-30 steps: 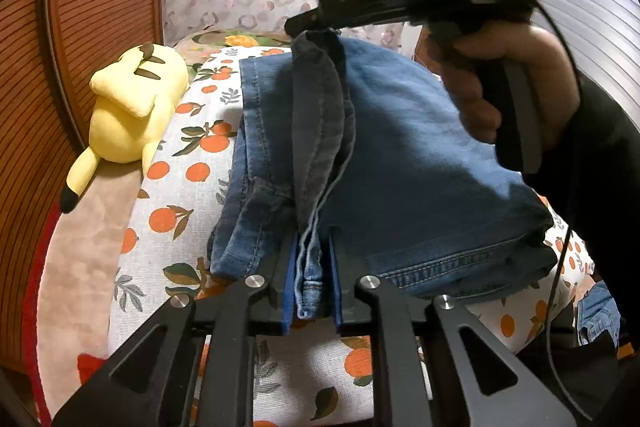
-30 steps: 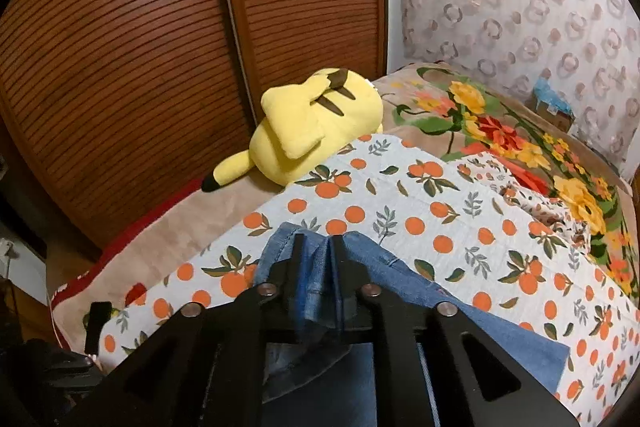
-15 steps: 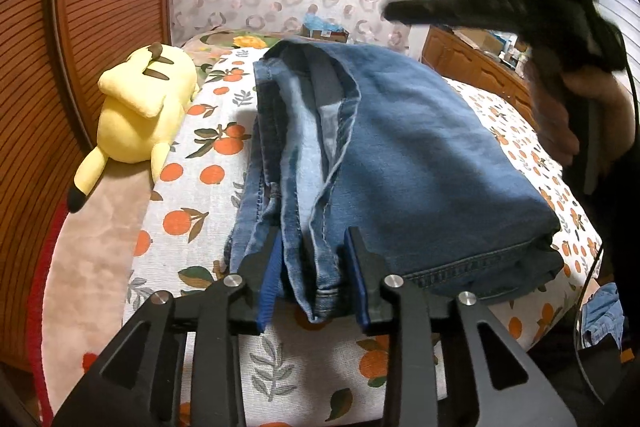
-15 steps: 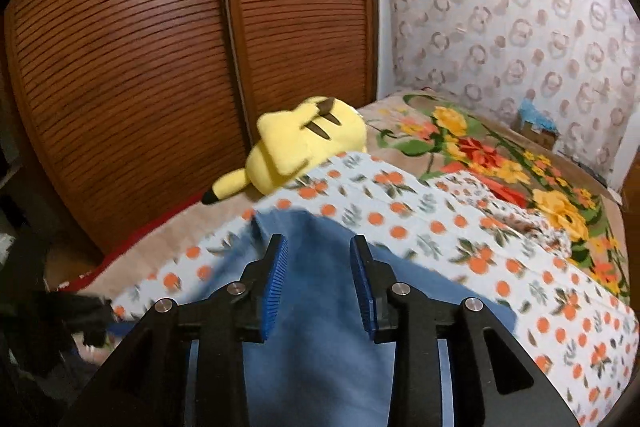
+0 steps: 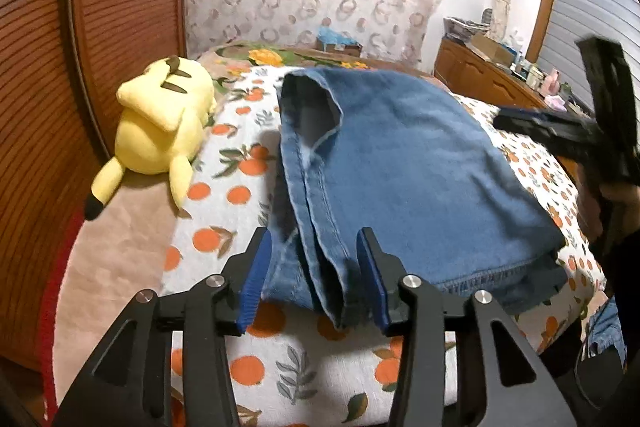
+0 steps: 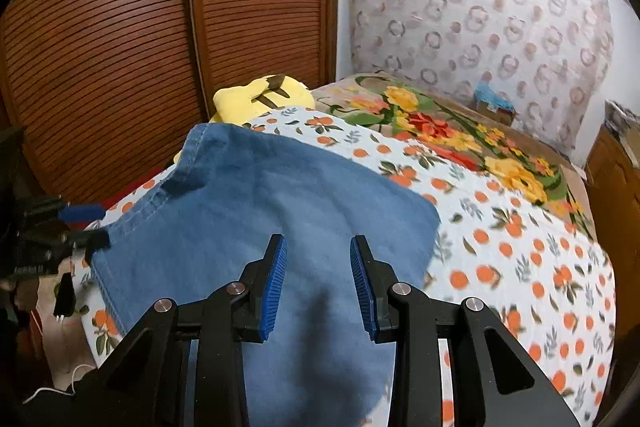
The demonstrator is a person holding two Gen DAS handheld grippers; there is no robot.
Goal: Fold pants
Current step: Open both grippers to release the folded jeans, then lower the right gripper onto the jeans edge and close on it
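Note:
Folded blue jeans (image 5: 400, 167) lie flat on the orange-print bedspread (image 5: 224, 187). The left gripper (image 5: 314, 239) sits at their near left corner, jaws opening. The folded hem edge lies loose between the blue pads (image 5: 252, 279), which do not press it. In the right wrist view the right gripper (image 6: 318, 241) hovers open above the middle of the jeans (image 6: 260, 203), with nothing between its fingers. The left wrist view shows a hand holding that gripper, blurred, at the right edge (image 5: 560, 131). The left gripper (image 6: 60, 223) shows at the left edge of the right wrist view.
A yellow plush toy (image 5: 160, 123) lies left of the jeans, against the wooden slatted wardrobe doors (image 6: 120, 27). A floral blanket (image 6: 440, 131) covers the far end of the bed. A wooden dresser (image 5: 480, 75) stands at the back right.
Both grippers were shut on jeans edges and have let go. The left jaws spread wider. The right gripper pulled away from the far edge to the right. The jeans settled flat.

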